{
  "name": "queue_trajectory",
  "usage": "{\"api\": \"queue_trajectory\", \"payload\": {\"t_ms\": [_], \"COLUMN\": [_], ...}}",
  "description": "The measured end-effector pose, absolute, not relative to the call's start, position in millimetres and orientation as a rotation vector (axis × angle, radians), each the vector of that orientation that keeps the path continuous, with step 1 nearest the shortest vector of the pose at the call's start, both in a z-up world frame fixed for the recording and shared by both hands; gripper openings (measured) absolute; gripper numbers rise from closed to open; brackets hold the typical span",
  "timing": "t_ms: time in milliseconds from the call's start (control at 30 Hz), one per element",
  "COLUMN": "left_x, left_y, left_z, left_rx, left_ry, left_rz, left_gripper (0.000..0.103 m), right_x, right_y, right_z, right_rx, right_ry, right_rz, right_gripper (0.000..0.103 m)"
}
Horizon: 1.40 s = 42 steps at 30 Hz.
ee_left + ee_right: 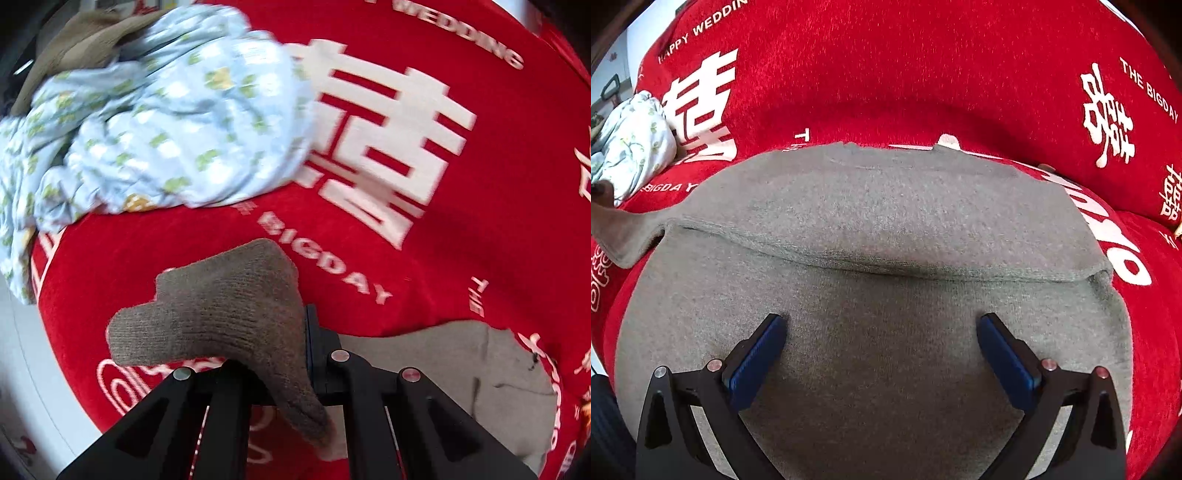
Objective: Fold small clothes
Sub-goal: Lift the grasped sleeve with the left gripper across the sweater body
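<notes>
A grey-brown knitted garment (pixel 886 229) lies flat on the red cover (pixel 923 74), with its far part folded over the near part. My right gripper (pixel 882 332) is open, its blue pads (pixel 757 354) resting on the near part of the garment. My left gripper (pixel 299 354) is shut on a corner of the same knitted garment (pixel 221 306), which drapes over its fingers, lifted above the cover. The rest of the garment lies to the right in the left wrist view (pixel 461 369). That lifted corner shows at the left edge of the right wrist view (pixel 624 229).
A crumpled light-blue patterned cloth (pixel 147 122) lies at the far left on the red cover (pixel 480 240), also in the right wrist view (pixel 631 144). A tan garment (pixel 74 44) sits behind it. The cover's left edge meets a white surface (pixel 22 350).
</notes>
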State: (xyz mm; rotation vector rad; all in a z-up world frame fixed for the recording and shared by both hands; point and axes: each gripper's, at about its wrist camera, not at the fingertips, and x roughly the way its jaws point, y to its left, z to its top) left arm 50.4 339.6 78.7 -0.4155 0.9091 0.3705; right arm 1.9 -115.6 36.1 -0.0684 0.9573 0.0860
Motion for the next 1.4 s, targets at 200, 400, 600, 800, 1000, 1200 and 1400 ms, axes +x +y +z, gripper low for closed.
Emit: {"api": "queue_trajectory", "payload": {"t_ms": [200,400,600,800,1000,1200,1400], "left_x": [78.6,99.2,110.4,118.9,128.0,131.0,132.2], "left_y": [279.2,211.8,154.7,108.9,64.3,24.0,-10.9], "left_z": [91.3,92.1,94.8,98.7,99.4,100.5,101.2], "left_rx": [-0.373,-0.308,-0.234,-0.180,-0.123,-0.093,-0.069], "left_ry": [0.951,1.004,1.026,1.035,1.046,1.052,1.055], "left_rz": [0.313,0.260,0.223,0.196,0.162,0.114,0.076], "left_gripper": [0.008,0.008,0.008,0.008,0.008,0.008,0.008], "right_x": [2.3,-1.2,-11.5,-19.2,-29.4,-39.3,-43.1], "right_y": [-115.9,-119.8,-133.2,-145.7,-156.3,-167.5,-173.1], "right_z": [36.3,38.6,40.2,40.9,41.0,40.1,40.7], "right_rx": [-0.065,-0.096,-0.118,-0.127,-0.125,-0.126,-0.121], "right_ry": [0.963,0.983,0.976,0.965,0.947,0.932,0.917], "right_rz": [0.094,0.147,0.188,0.206,0.209,0.212,0.220], "right_gripper": [0.103,0.103,0.103,0.103,0.103,0.103,0.103]}}
